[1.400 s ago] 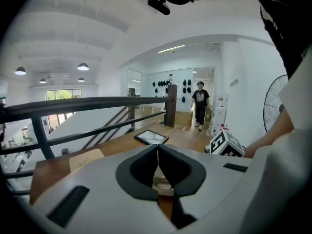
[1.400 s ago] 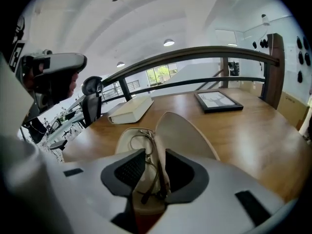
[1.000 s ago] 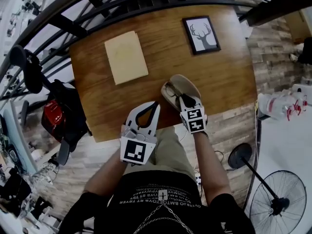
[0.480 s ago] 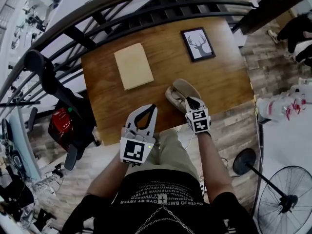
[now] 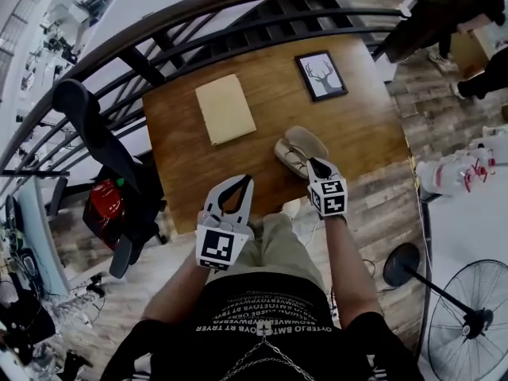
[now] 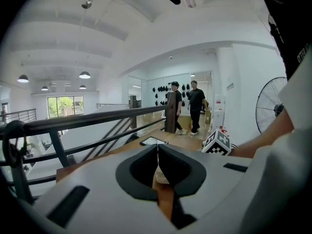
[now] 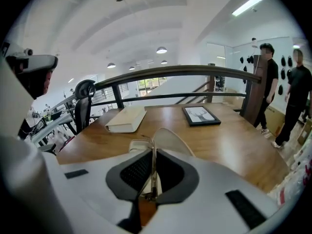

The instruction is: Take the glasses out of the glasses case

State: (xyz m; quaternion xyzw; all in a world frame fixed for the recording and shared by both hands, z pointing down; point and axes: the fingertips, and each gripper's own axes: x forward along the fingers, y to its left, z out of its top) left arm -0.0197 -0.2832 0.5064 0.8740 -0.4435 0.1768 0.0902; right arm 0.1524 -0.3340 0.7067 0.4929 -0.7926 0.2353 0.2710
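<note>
- Right gripper [image 5: 314, 165] sits at the near rim of the open glasses case [image 5: 298, 148], right of centre on the wooden table [image 5: 365, 133] and close to its near edge.
- In the right gripper view the jaws have just been closing, and there's the catch: the thin frame of the glasses [image 7: 152, 165] is pinched between the pads and stands up through the narrow gap.
- Just beyond those jaws, the beige case shows its raised lid on the far side and its tray on the left.
- I can't tell whether the glasses are clear of the case or touching it.
- Left gripper [image 5: 248, 181] hangs off the near edge of the table, to the left of the case and apart from it.
- In the left gripper view its jaws meet tip to tip, pressed together with nothing between them.
- A closed pale book [image 5: 226, 108] lies on the far left of the table, well apart from the case.
- A framed deer picture [image 5: 321, 75] lies flat at the far right.
- A dark railing [image 5: 198, 14] curves along the far side of the table.
- Two people stand beyond it on the right in both gripper views.
</note>
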